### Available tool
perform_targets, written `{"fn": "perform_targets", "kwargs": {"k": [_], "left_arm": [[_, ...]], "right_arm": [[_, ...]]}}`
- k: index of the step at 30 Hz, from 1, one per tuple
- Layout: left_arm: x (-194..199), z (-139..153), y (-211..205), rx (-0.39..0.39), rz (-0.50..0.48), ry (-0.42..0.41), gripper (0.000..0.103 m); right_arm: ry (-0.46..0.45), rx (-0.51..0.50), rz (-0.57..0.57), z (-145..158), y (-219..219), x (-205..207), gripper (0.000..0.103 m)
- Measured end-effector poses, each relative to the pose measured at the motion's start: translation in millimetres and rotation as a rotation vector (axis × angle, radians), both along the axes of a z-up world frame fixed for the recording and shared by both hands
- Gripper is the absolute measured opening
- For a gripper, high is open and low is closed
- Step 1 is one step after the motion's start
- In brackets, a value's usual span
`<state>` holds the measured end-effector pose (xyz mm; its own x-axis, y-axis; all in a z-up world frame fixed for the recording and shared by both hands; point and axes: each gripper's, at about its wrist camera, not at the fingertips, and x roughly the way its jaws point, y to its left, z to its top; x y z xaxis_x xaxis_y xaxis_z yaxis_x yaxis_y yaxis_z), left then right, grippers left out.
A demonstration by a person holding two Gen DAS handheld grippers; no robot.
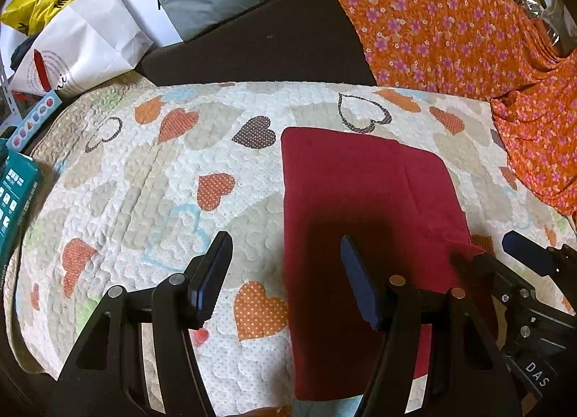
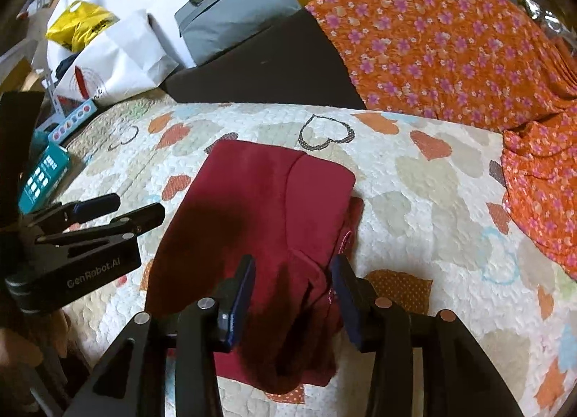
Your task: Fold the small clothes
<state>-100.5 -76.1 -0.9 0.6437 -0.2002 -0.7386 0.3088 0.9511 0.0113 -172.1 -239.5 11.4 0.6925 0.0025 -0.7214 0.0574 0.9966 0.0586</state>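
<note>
Left wrist: my left gripper [image 1: 285, 273] hangs spread wide over one soft red garment [image 1: 360, 200], folded into a rough rectangle on the quilted heart-print cover [image 1: 144, 182].

Right wrist: my right gripper [image 2: 292, 294] straddles a bunched edge of that garment [image 2: 259, 208], its jaws parted, gripping nothing. One crinkled orange floral cloth [image 2: 450, 56] lies beyond.

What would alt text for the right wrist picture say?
A folded dark red garment lies on a heart-patterned quilt, with the open right gripper just above its near edge. The left gripper is at the left, an orange floral cloth at the right.
</note>
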Motion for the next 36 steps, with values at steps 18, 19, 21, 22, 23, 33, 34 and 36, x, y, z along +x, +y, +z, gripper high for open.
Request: {"fn": "perform_targets", "kwargs": {"k": [18,19,21,22,23,33,34,36], "left_arm": [[-2.4,1.4,-7.2,0.004,-0.013,-0.025,0.063],[-2.6,1.3,-8.0,0.004,-0.014,-0.025,0.063],[-2.7,0.7,-9.4,0.005,-0.016,-0.023,0.063],[-2.6,0.1,-10.1,0.007,-0.016,-0.022,0.063],[-2.4,-0.2,-10.4,0.009,-0.016,-0.021,0.063],[-1.8,-1.7,-11.7,0.020,-0.013,-0.018,0.063],[-1.7,-2.0,-12.1,0.022,-0.014,-0.018,0.063],[-1.8,-2.6,-12.7,0.025,-0.018,-0.018,0.063]], "right_arm": [[0.034,0.023,-0.047,-5.7,-4.4,7.8,0.046],[0.035,0.024,-0.048,-6.2,-4.6,8.0,0.046],[0.039,0.023,-0.051,-6.6,-5.0,8.7,0.046],[0.041,0.022,-0.051,-6.8,-5.0,9.0,0.046],[0.042,0.021,-0.050,-6.9,-4.7,9.0,0.046],[0.049,0.023,-0.045,-8.2,-5.1,10.0,0.046],[0.050,0.025,-0.045,-8.3,-5.2,9.9,0.046],[0.053,0.026,-0.047,-8.7,-4.1,10.4,0.046]]}}
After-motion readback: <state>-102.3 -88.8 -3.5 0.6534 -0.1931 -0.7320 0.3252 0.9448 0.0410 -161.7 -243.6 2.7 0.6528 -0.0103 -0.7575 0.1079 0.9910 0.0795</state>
